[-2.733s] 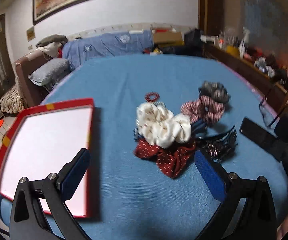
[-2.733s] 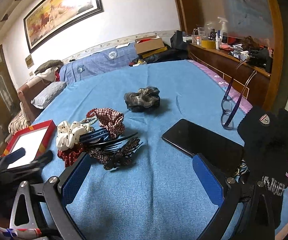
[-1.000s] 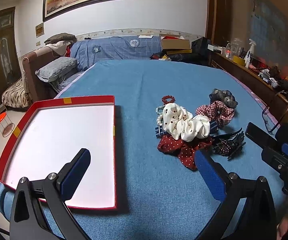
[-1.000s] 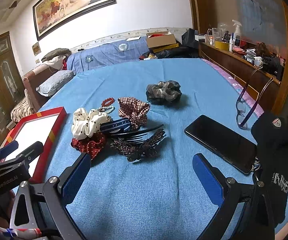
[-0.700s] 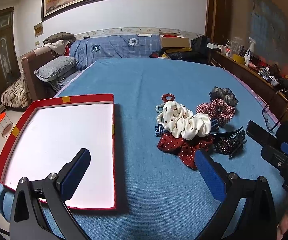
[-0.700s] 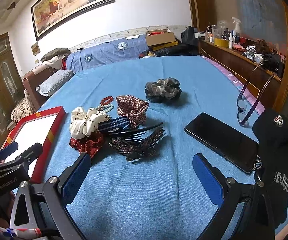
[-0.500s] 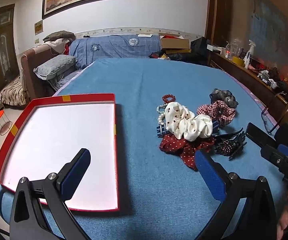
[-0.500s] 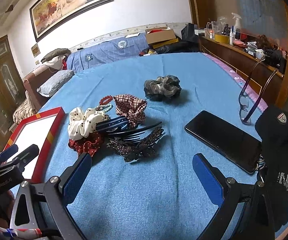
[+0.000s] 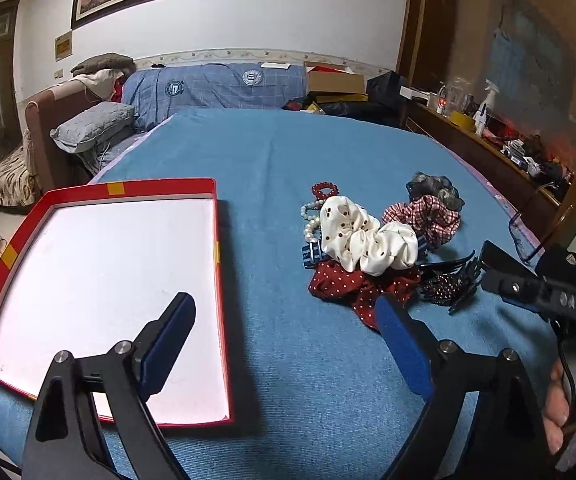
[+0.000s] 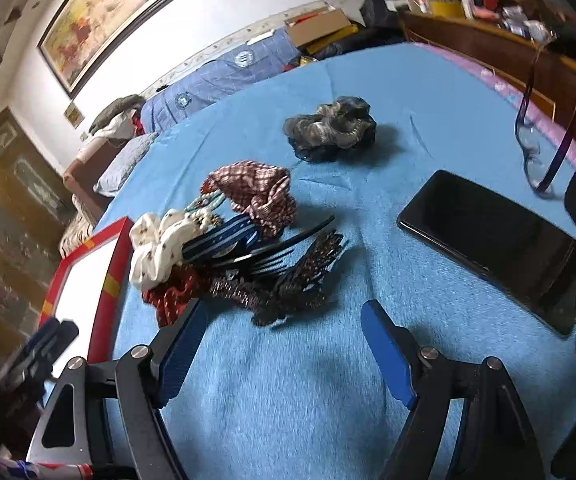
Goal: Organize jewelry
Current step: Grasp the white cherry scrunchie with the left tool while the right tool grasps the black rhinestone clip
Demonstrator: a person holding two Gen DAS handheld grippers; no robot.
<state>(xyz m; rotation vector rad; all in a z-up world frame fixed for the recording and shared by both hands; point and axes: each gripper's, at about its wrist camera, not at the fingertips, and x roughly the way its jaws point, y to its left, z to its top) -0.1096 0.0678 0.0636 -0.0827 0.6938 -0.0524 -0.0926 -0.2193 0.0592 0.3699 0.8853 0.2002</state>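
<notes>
Jewelry and hair things in one heap (image 9: 372, 248) on blue cloth (image 9: 288, 168), just right of red tray (image 9: 99, 192).

Left gripper (image 9: 283, 332): jaws wide but closing, nothing between them. One pad above white floor of tray, other pad just in front of red dotted scrunchie (image 9: 348, 284). Not touching heap.

Right gripper (image 10: 283, 340): jaws wide but closing too, nothing between them. Only bare blue cloth in gap. Dark sparkly hair clip (image 10: 288, 288) just past the tips, black comb (image 10: 271, 248) behind it.

Further out in heap: white dotted scrunchie (image 9: 368, 236) on top of red one, striped blue clip (image 10: 219, 236) poking from under it, checked red scrunchie (image 10: 255, 192) behind, pearl beads (image 9: 310, 216) and small red bead ring (image 9: 325, 190) at far left edge. Grey scrunchie (image 10: 332, 128) alone, a bit apart, further back.

Off to right: black phone (image 10: 492, 240) flat on cloth, glasses (image 10: 548, 128) near table edge.
</notes>
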